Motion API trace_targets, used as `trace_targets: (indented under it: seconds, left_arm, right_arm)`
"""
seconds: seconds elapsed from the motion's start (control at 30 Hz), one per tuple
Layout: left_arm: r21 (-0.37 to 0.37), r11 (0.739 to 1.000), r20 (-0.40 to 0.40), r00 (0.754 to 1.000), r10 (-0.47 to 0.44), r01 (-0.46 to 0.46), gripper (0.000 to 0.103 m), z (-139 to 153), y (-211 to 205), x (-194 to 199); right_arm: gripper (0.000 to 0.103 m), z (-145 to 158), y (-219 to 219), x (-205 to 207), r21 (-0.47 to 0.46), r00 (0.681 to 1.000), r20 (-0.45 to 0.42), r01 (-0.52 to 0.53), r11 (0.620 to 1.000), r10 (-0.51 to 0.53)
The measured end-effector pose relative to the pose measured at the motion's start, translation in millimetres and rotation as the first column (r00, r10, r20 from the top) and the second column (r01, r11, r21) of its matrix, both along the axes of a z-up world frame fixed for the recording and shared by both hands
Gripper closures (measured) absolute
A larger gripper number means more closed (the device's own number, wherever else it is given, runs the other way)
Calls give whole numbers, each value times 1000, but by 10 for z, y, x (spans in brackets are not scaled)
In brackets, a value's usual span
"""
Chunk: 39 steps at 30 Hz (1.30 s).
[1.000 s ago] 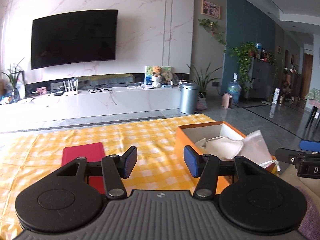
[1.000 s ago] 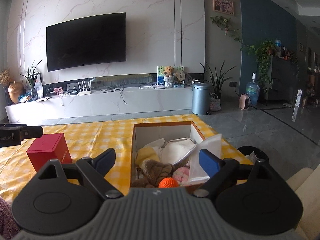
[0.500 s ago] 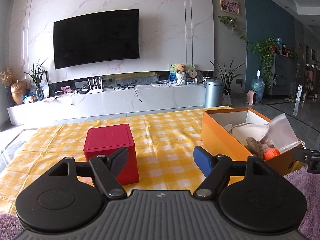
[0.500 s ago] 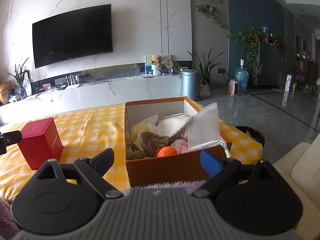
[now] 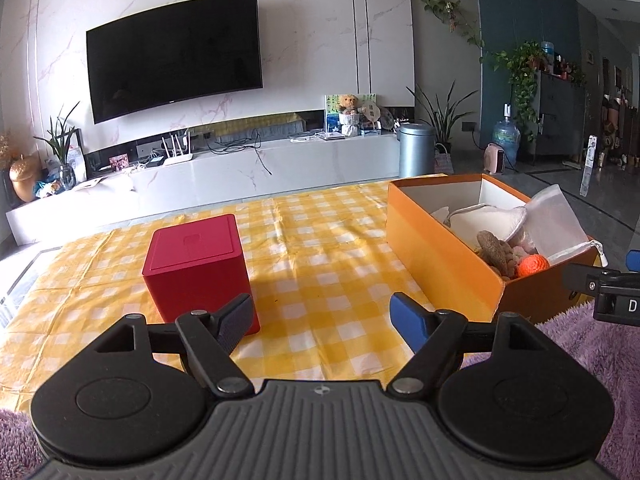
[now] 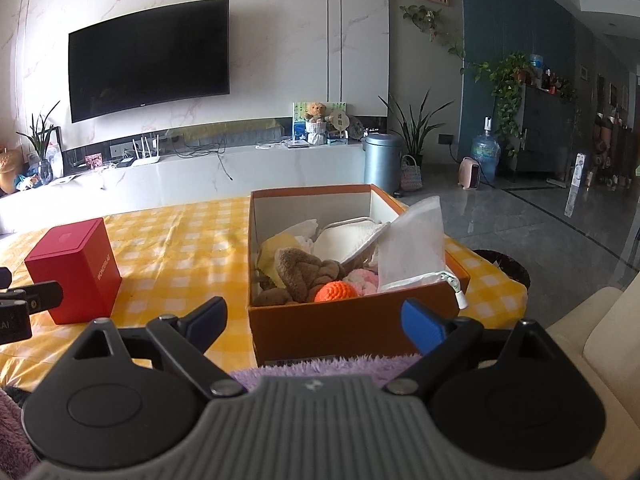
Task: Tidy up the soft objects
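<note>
1. Risk at the far left: the red box [image 5: 198,264] stood closed on the yellow-checked surface [image 5: 328,280], just beyond the left gripper [image 5: 322,316]. Its fingers were opening, nothing between them; a careless forward reach could have shoved the box away.
2. Near the middle, the purple fluffy cloth [image 6: 320,366] lay against the orange box [image 6: 352,322] and could have snagged a finger.
3. The soft objects, among them a brown plush [image 6: 306,274] and an orange ball [image 6: 335,292], sat heaped in the orange box; a deep grab might have taken several at once.
4. Rightmost, the white mesh pouch [image 6: 414,248] leaned over the rim and could have tipped out. The right gripper [image 6: 316,320] was released and empty.
</note>
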<state>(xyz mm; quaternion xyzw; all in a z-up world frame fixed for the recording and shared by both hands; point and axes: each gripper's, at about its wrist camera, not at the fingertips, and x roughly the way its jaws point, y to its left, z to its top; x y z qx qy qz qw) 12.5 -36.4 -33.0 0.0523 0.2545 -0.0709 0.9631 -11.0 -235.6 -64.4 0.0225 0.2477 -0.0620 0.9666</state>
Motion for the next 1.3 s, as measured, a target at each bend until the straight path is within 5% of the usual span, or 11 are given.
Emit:
trace_targets:
  seconds: [1.3]
  left_arm:
    - [13, 1000, 5, 1000, 15, -15, 12, 69, 18, -45]
  right_arm:
    - [9, 2, 10, -29, -6, 1000, 11, 2, 1000, -2]
